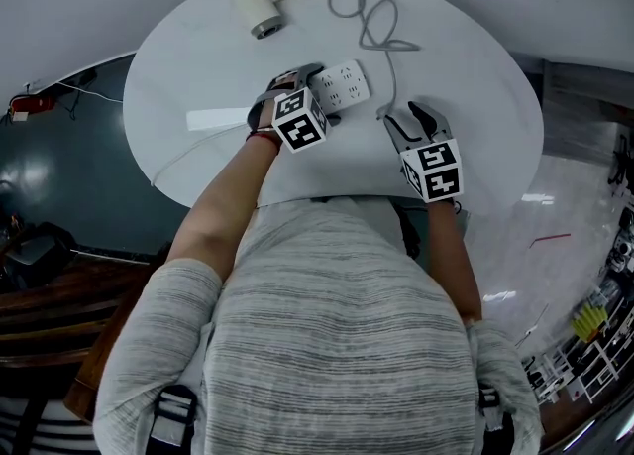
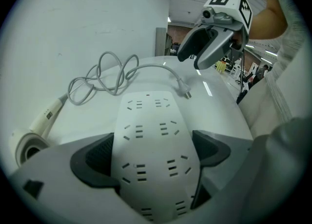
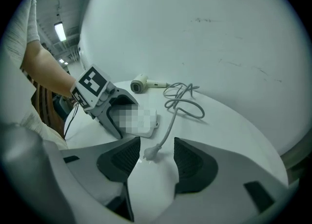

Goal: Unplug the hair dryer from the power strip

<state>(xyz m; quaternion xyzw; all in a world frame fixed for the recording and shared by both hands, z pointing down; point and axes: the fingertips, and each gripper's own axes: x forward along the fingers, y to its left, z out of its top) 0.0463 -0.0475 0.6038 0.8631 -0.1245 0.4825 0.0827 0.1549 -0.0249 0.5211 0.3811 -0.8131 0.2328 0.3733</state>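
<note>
**Withdrawing from the freed plug: closing step of the hair dryer unplugging**

- Plug [image 3: 148, 153]: found lying on the tabletop [image 1: 198, 66], out of the power strip [image 2: 148, 120] and near its end.
- Cord [image 3: 183, 103]: looped back toward the hair dryer [image 1: 263, 7], which is set at the far edge.
- Right gripper [image 3: 153, 163]: fingers spread wide, with the plug between them and touched by neither.
- Left gripper [image 2: 152, 155]: fingers closed on the long sides of the power strip, which is pinned flat.
- Status: the unplugging is judged done, with only the withdrawal left.
- Handling advised: the right gripper is best raised straight off the plug, so that prongs and cord are not snagged. The strip is best let go without being dragged.
</note>
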